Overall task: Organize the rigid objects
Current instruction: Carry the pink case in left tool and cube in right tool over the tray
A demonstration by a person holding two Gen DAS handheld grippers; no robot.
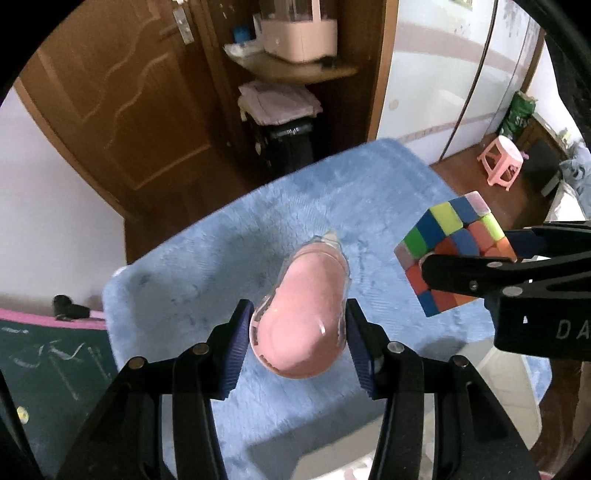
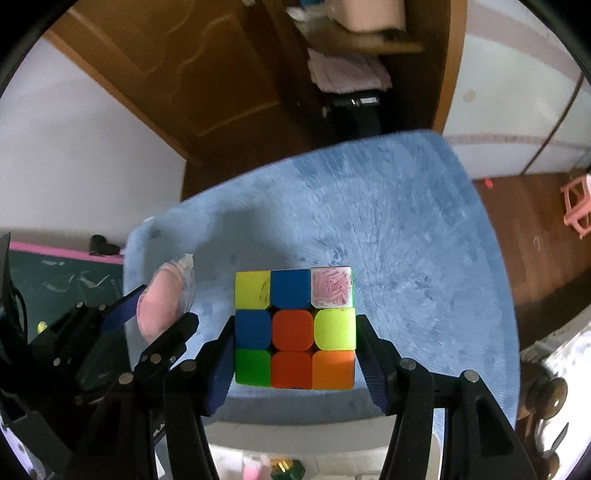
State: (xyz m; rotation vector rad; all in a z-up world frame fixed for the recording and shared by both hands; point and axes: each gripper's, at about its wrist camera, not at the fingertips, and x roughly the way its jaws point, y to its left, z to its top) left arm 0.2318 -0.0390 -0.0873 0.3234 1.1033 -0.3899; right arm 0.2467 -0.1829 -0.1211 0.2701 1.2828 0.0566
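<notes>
A pink, rounded object in a clear plastic shell (image 1: 306, 291) hangs above the blue fluffy cloth (image 1: 332, 192), with my left gripper (image 1: 300, 321) shut on its sides. The multicoloured puzzle cube (image 2: 291, 291) is also off the cloth (image 2: 399, 221), clamped between the ribbed blue pads of my right gripper (image 2: 294, 332). In the left wrist view the cube (image 1: 443, 229) and right gripper (image 1: 476, 254) are at the right, level with the pink object. In the right wrist view the left gripper (image 2: 159, 314) and pink object (image 2: 164, 295) are close on the left.
The cloth covers a small table. Behind it are a wooden door (image 1: 122, 92), a black bin (image 1: 288, 144) topped with folded cloth, and a shelf with a pink-white appliance (image 1: 299, 33). A pink stool (image 1: 500, 162) stands on the floor at right, a green chalkboard (image 1: 48, 354) at left.
</notes>
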